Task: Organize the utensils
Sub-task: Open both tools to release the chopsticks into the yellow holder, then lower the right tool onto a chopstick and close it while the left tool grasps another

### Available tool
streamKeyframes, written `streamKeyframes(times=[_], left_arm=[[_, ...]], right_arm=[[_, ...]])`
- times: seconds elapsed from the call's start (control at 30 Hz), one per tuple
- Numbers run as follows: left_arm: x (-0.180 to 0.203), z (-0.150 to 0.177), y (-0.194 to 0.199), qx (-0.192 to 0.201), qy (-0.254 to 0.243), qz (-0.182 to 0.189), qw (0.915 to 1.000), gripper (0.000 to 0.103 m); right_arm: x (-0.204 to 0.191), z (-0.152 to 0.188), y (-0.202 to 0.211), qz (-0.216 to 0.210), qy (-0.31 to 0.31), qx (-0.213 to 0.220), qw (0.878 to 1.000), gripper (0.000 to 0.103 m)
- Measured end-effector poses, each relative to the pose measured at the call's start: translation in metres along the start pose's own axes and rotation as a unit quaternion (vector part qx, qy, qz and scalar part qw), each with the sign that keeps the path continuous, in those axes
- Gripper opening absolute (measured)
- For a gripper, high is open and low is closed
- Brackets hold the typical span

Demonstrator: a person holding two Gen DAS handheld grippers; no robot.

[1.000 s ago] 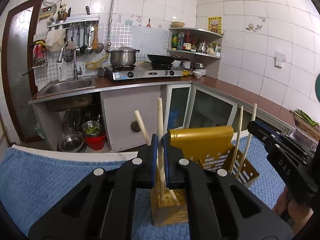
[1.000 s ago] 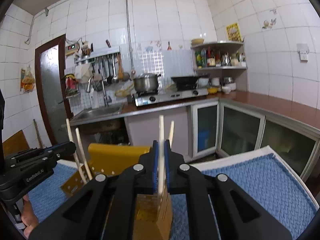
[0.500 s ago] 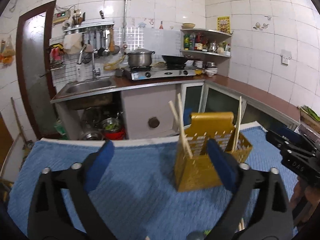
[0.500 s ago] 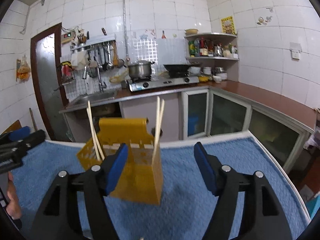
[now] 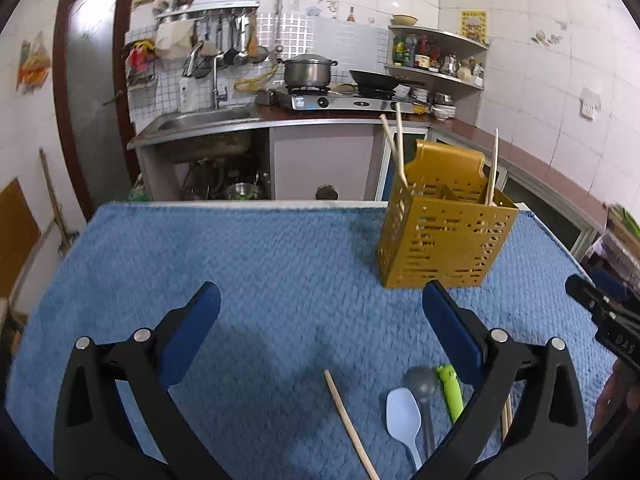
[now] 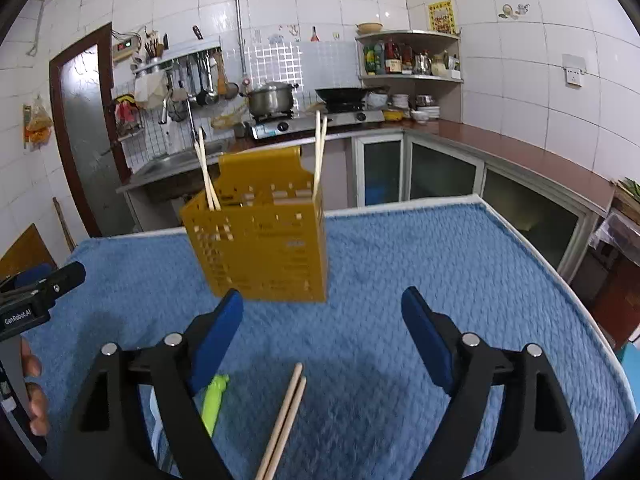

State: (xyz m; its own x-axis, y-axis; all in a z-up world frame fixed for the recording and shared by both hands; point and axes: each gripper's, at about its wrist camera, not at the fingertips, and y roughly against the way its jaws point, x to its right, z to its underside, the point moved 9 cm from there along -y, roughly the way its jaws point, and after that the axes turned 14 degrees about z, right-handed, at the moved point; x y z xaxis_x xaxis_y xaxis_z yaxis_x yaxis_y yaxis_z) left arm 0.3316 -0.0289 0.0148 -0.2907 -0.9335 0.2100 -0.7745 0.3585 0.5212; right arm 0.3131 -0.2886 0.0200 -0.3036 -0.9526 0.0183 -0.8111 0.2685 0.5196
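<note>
Both our tools gape, left (image 5: 320, 330) and right (image 6: 322, 326), holding nothing. Loose chopsticks (image 6: 285, 420) lie bottom centre on the bench (image 6: 420, 264): light, stiff, likely slippery. We'd pinch mid-shaft. Yellow holder (image 6: 260, 248) stands mid-frame.

Desk's blue mat (image 5: 248, 264) is wide open on the left side and in the middle, nothing in the way there. Gold caddy (image 5: 444, 236) stands far right w/ chopsticks (image 5: 394, 148) sticking up above its rim. Near edge is cluttered: loose chopstick (image 5: 348, 420), spoons (image 5: 404, 416), green thing (image 5: 450, 390), chopstick pair (image 6: 286, 416).
</note>
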Motion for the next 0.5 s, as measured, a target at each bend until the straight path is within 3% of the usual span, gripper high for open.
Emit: streamKeyframes(times=[0.1, 0.3, 0.5], left_arm=[[-0.010, 0.020, -0.010, -0.025, 0.023, -0.002, 0.9994, 0.098], [-0.014, 0.054, -0.031, -0.083, 0.022, 0.003, 0.9963, 0.098], [-0.016, 0.081, -0.048, -0.116, 0.025, 0.008, 0.9929, 0.098]], right_arm=[[-0.004, 0.017, -0.004, 0.010, 0.008, -0.011, 1.000, 0.087], [-0.011, 0.050, -0.024, 0.017, 0.024, -0.050, 0.998, 0.087], [-0.020, 0.070, -0.041, 0.021, 0.051, -0.076, 0.996, 0.087]])
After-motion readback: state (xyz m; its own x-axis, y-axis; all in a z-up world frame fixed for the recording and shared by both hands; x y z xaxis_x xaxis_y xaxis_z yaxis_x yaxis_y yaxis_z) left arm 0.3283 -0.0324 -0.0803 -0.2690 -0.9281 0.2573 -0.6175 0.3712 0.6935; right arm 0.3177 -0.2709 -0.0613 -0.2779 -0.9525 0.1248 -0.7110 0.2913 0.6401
